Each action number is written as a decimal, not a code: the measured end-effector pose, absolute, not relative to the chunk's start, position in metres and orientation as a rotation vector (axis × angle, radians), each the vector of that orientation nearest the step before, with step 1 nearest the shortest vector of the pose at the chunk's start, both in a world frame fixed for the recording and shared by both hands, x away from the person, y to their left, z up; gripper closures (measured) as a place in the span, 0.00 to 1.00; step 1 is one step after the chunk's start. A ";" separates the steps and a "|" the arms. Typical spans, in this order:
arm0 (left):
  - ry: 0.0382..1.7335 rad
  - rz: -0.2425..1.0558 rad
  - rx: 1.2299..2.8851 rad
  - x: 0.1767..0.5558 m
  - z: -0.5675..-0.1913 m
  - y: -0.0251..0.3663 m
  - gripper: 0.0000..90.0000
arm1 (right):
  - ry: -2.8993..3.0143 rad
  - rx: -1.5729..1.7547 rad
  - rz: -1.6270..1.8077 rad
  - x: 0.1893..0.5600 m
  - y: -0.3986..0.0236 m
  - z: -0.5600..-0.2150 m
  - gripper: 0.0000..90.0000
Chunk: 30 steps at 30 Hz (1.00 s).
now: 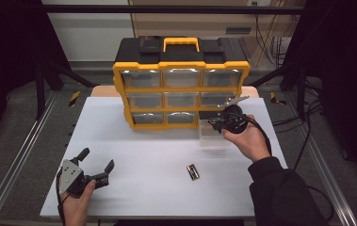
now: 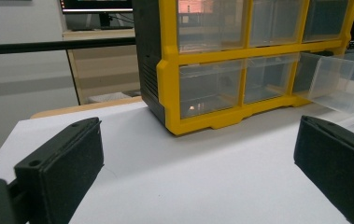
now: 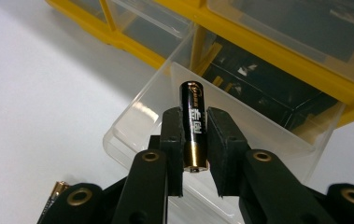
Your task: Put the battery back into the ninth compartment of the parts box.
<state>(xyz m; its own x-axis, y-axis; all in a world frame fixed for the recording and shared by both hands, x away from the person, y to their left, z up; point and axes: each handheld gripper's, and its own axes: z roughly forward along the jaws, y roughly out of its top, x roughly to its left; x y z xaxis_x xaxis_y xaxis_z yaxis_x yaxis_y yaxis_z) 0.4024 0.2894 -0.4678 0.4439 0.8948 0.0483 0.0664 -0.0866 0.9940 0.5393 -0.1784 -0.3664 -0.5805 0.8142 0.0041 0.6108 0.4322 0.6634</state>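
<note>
The right gripper's fingers [image 3: 219, 140] are clamped on a black battery [image 3: 193, 122], held just above the pulled-out clear drawer [image 3: 132, 122], apparently for dropping in, while the left gripper's fingers [image 2: 67, 163] are spread, empty, over the worktop [image 1: 157, 155].

White print on the black cylindrical battery [image 3: 194, 125] is blurring, unreadable; the clear plastic pulled-out drawer [image 2: 340, 81] is running off the frame's right edge.

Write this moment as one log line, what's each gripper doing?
right gripper: shut on battery, over pulled-out drawer | left gripper: open, empty | spare batteries: on table
</note>
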 end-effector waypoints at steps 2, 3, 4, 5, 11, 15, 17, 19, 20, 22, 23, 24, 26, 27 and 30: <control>0.887 0.869 1.503 0.402 -0.468 0.289 0.01 | 2.377 1.231 0.892 0.541 -0.178 -0.368 0.85; 0.886 0.868 1.504 0.402 -0.468 0.289 0.01 | 2.379 1.232 0.886 0.542 -0.178 -0.369 0.85; 0.886 0.868 1.504 0.402 -0.468 0.289 0.01 | 2.379 1.232 0.886 0.542 -0.178 -0.369 0.85; 0.885 0.868 1.505 0.402 -0.468 0.289 0.01 | 2.378 1.235 0.880 0.544 -0.177 -0.370 0.85; 0.885 0.868 1.505 0.402 -0.468 0.289 0.01 | 2.328 1.229 0.945 0.545 -0.177 -0.369 0.76; 0.889 0.849 1.497 0.404 -0.469 0.288 0.01 | 2.289 1.228 0.987 0.540 -0.179 -0.363 0.68; 0.890 0.849 1.501 0.404 -0.469 0.288 0.01 | 2.256 1.234 1.026 0.538 -0.182 -0.359 0.62; 0.886 0.851 1.507 0.404 -0.469 0.287 0.01 | 2.233 1.232 1.041 0.535 -0.183 -0.357 0.56; 0.886 0.851 1.507 0.404 -0.469 0.287 0.01 | 2.224 1.229 1.038 0.533 -0.182 -0.356 0.52; 0.891 0.854 1.502 0.402 -0.469 0.289 0.01 | 2.190 1.230 1.062 0.530 -0.182 -0.356 0.47; 0.893 0.854 1.501 0.402 -0.469 0.289 0.01 | 2.174 1.231 1.082 0.527 -0.182 -0.356 0.43; 0.895 0.855 1.500 0.402 -0.469 0.289 0.01 | 2.162 1.233 1.093 0.525 -0.181 -0.357 0.39; 0.894 0.857 1.501 0.402 -0.469 0.289 0.01 | 2.148 1.242 1.105 0.520 -0.180 -0.357 0.34; 0.893 0.858 1.502 0.402 -0.469 0.289 0.01 | 2.133 1.247 1.101 0.518 -0.179 -0.357 0.29; 0.891 0.856 1.502 0.402 -0.469 0.288 0.01 | 2.104 1.247 1.122 0.513 -0.178 -0.356 0.26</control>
<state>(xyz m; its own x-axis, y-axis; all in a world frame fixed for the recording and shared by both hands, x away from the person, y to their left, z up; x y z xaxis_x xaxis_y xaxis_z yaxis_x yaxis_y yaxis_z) 0.4015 0.2882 -0.4694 0.4489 0.8928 0.0372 0.0737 -0.0785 0.9942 0.5127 -0.1784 -0.3563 -0.4923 0.8700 0.0261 0.5068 0.2622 0.8212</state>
